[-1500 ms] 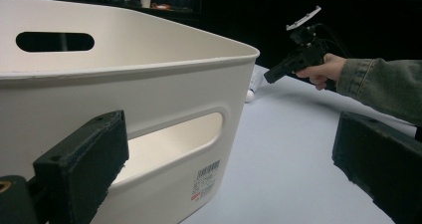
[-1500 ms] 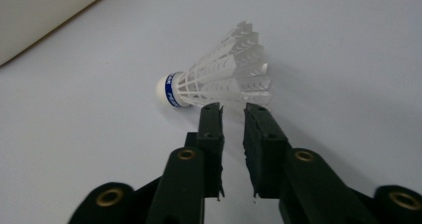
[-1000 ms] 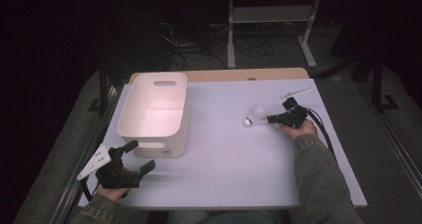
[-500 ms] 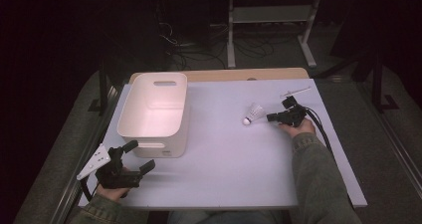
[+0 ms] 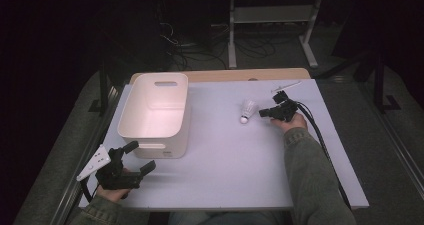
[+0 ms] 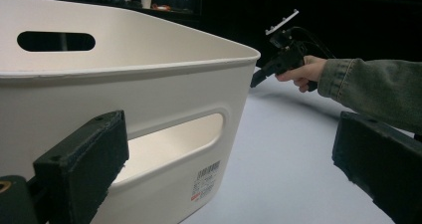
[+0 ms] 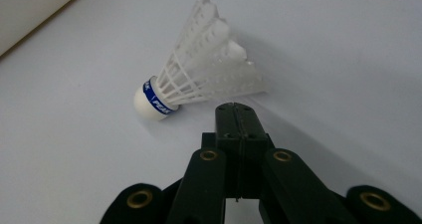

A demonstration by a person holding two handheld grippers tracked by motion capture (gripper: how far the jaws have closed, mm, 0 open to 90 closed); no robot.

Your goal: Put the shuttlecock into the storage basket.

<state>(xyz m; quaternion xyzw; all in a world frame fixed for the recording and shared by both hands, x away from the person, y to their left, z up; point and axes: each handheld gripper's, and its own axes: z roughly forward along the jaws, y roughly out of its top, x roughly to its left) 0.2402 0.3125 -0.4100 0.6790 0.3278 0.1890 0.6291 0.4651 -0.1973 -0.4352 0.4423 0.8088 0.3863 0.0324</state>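
Note:
A white feathered shuttlecock (image 5: 246,110) with a blue band on its cork lies on its side on the pale table (image 5: 240,160), right of centre. My right gripper (image 5: 265,113) is shut with nothing in it, its tips just right of the shuttlecock. In the right gripper view the closed tips (image 7: 238,109) sit right behind the shuttlecock's (image 7: 199,79) feather skirt; I cannot tell whether they touch. My left gripper (image 5: 140,156) stands open at the near left, in front of the white bin (image 5: 165,147). Its pads (image 6: 84,159) frame the bin's handle cutout.
The white plastic bin (image 6: 149,89) stands at the left of the table and looks empty. The person's right sleeve (image 6: 373,89) and right gripper (image 6: 259,77) reach across behind it. A wooden strip (image 5: 225,75) edges the table's far side; beyond are dark floor, cables and a metal frame.
The right gripper has shifted slightly left and away from the person. The shuttlecock lies a little farther left and has turned. The left gripper has not moved.

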